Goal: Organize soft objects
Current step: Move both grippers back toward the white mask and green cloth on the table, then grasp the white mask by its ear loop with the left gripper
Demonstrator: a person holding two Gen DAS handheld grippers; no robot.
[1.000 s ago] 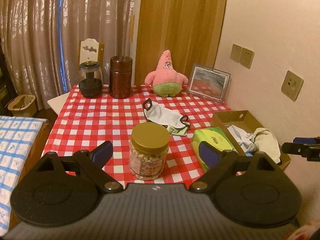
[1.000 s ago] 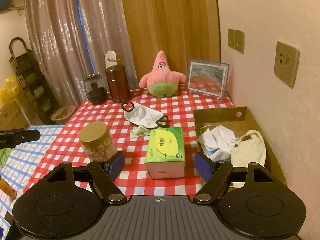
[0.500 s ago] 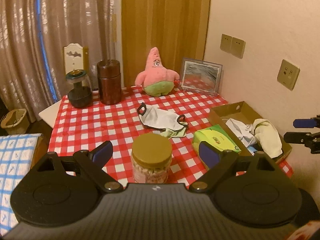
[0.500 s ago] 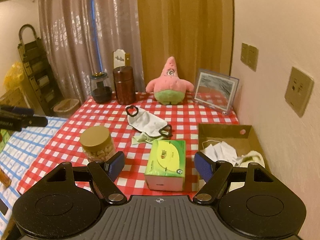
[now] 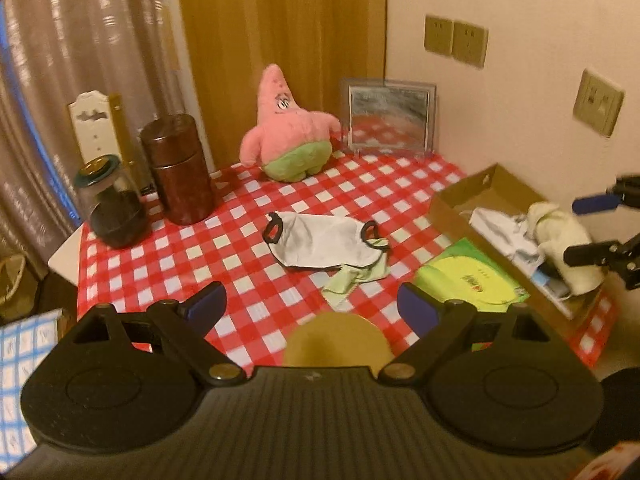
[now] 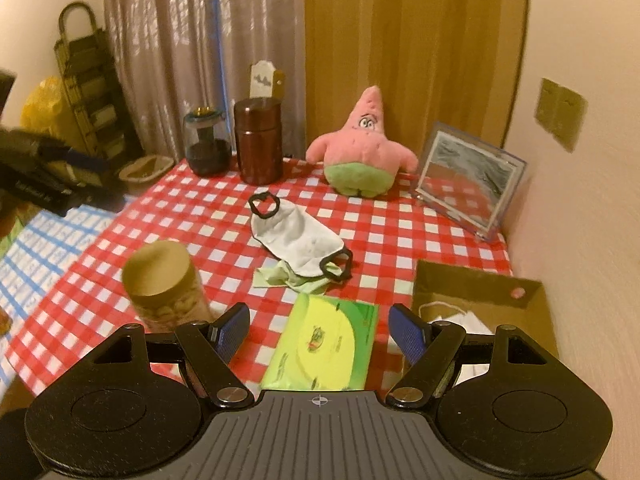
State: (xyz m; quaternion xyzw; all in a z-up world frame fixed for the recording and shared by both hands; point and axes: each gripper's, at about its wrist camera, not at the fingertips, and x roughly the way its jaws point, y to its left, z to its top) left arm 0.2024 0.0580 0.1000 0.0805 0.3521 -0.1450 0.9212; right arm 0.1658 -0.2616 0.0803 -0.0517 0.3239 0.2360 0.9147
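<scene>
**Face mask loose at mid-surface, both tools empty**

White face mask [image 5: 326, 242] lay flat on the checked surface [image 5: 248, 280], with a pale green cloth [image 5: 354, 280] tucked under its near edge. Pink star plush [image 5: 290, 136] sat behind the mask, upright. Cardboard box [image 5: 460, 200] right of the mask held white cloths [image 5: 560, 240]. Left hand-held gripper [image 5: 312, 306] and right hand-held gripper [image 6: 318, 330] both stood wide apart, gripping nothing.

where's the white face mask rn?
The white face mask lies mid-table on the checked cloth, over a green cloth, between the pink plush and tissue pack.
</scene>
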